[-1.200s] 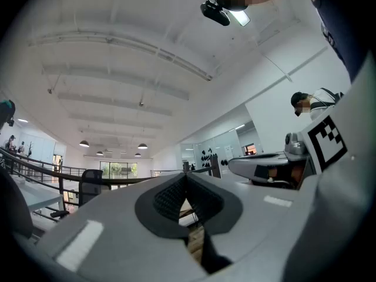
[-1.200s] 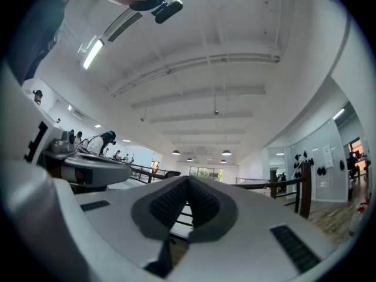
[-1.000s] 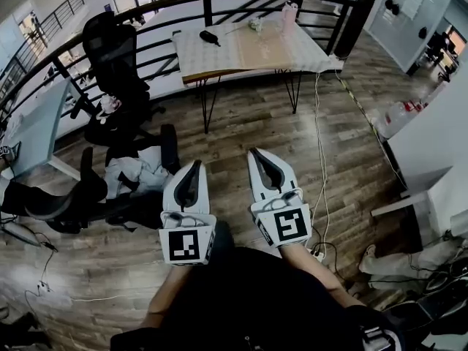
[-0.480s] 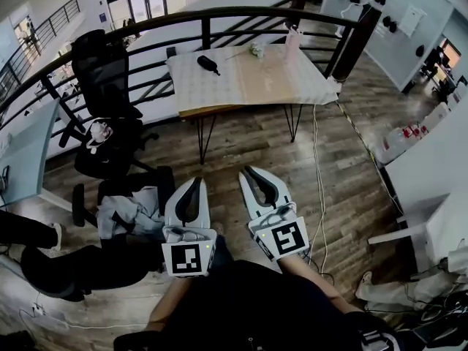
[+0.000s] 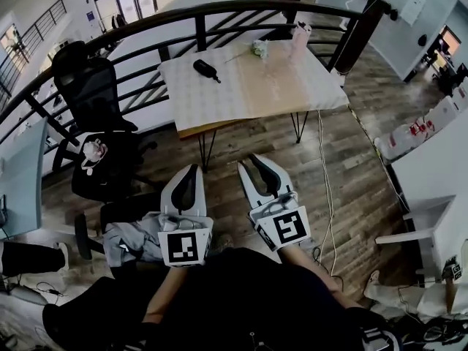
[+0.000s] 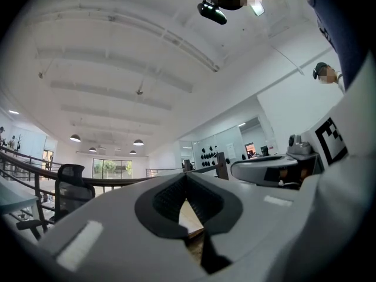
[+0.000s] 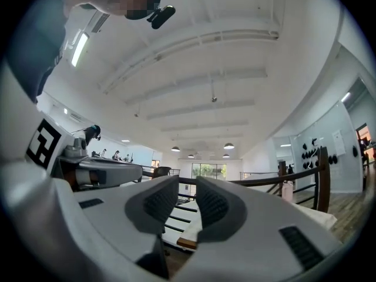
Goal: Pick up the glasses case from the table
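Wood floor separates the table (image 5: 278,86), upper centre, its case (image 5: 206,69) at upper left, from the empty tongs: left gripper (image 5: 191,171) closed, right gripper (image 5: 257,161) just opening, still narrow, so jaws this narrow may shove the case off.

The table (image 5: 270,93) is standing on thin dark legs on the wood floor (image 5: 351,167), carrying a pale cloth (image 5: 219,97), with a dark case (image 5: 206,69) lying near its far left corner and a small pale bunch (image 5: 259,47) and a bottle (image 5: 300,36) sitting along the far edge.
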A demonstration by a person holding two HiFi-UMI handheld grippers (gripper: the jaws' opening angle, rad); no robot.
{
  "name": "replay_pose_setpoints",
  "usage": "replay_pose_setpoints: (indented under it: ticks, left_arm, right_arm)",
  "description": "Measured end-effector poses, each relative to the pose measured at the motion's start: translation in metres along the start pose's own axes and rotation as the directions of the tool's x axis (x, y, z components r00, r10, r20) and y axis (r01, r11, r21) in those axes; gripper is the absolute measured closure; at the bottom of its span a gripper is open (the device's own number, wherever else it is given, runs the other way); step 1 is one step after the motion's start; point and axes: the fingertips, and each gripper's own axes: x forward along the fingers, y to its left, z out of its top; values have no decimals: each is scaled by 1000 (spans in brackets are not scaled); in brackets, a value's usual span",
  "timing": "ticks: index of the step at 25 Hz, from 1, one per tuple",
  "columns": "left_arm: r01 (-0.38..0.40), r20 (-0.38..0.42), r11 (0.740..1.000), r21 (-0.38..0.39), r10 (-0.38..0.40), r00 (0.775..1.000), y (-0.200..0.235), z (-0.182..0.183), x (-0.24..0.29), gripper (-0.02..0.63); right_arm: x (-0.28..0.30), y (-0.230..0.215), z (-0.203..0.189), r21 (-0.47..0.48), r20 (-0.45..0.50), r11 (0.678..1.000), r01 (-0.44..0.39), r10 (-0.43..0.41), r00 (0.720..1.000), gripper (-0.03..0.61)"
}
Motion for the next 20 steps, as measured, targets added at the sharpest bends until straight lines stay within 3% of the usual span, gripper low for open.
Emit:
replay_pose_setpoints:
  ticks: [4,8,20]
  left_arm:
    - [33,-16,999,-6,-33,999,14,-11,30,601]
    - [44,-28,999,-28,-45,999,25,-19,37,601]
    - [-25,-23,999,-40,24,999,69,-38,44,601]
  right_arm:
    - [23,-20,-19,51,-68,997,55,-52,996,494]
    - [38,-31,-24,64,-49,995,79,-76,996,494]
    - [77,-26,-38,59,-74,998,38,-34,997,489]
